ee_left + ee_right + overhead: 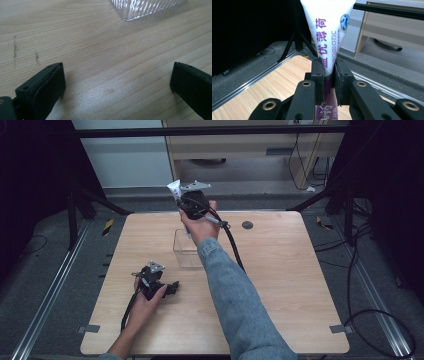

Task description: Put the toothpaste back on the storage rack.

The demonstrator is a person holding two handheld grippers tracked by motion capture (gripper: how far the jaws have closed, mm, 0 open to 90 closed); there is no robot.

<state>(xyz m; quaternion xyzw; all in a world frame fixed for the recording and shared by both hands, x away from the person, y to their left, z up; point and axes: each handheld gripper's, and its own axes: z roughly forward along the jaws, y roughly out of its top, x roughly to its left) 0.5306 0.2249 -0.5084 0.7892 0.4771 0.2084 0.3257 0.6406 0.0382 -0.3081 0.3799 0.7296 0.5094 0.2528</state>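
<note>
Right claw clamped on a white and purple toothpaste tube, held up in the air over the far edge of the tabletop, just past the clear plastic box. Pickup done; tube not yet in the box, so the placing is probably what is left. Left claw rests on the tabletop, jaws wide apart, holding nothing

obstacle: clear box mid-table, under the right forearm | free: bare wooden table all round it
</note>
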